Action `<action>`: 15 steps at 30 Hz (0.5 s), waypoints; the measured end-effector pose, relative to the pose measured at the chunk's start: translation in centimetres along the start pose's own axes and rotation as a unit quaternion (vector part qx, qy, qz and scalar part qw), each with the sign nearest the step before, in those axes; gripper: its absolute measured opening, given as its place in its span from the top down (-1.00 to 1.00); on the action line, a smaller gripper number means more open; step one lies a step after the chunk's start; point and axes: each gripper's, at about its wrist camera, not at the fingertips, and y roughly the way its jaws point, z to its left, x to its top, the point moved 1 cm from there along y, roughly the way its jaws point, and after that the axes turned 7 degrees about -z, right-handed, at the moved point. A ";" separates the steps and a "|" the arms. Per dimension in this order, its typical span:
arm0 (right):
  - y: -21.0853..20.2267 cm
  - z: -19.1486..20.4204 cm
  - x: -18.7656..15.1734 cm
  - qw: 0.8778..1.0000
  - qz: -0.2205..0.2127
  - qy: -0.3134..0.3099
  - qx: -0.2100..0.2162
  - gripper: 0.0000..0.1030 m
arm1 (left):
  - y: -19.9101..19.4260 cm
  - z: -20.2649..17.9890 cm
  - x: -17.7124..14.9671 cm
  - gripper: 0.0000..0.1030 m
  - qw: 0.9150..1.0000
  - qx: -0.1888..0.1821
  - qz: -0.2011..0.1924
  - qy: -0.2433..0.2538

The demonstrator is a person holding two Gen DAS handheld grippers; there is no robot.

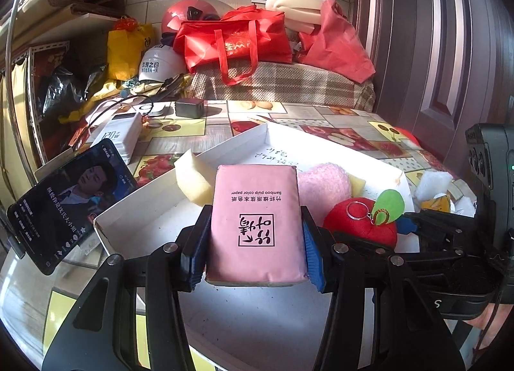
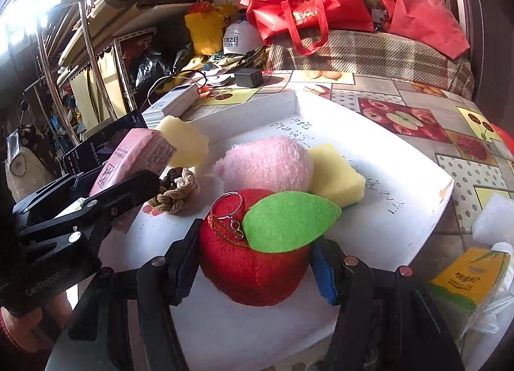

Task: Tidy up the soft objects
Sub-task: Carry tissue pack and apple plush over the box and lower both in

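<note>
Tissue pack [image 1: 257, 223], pink: pinched by its long sides between the left gripper [image 1: 255, 242] pads, held above the near end of the white tray [image 1: 321, 143]. Plush apple [image 2: 253, 252], red with a green felt leaf and key ring: clamped between the right gripper [image 2: 257, 261] pads, over the tray. Inside the tray: pink fluffy toy [image 2: 270, 162], two yellow sponges [image 2: 184, 141] [image 2: 337, 175], knotted rope ring [image 2: 175, 191]. Phone [image 1: 67, 197] propped left of the tray; fruit-print tablecloth [image 2: 417, 120] beneath.
</note>
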 end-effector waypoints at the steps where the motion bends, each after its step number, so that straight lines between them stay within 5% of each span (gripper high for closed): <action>1: -0.1 -0.6 0.2 1.000 -0.008 0.015 -0.011 -0.19 | 0.1 0.0 0.0 0.02 1.000 0.001 0.000 0.001; 9: -1.7 -0.8 0.4 0.998 -0.054 0.025 -0.027 -0.19 | 0.8 -1.7 0.9 0.02 0.998 0.028 -0.033 0.053; 15: -2.0 0.7 0.8 0.996 -0.073 -0.019 -0.038 -0.23 | 1.1 -0.5 1.1 0.02 0.998 0.032 -0.032 0.031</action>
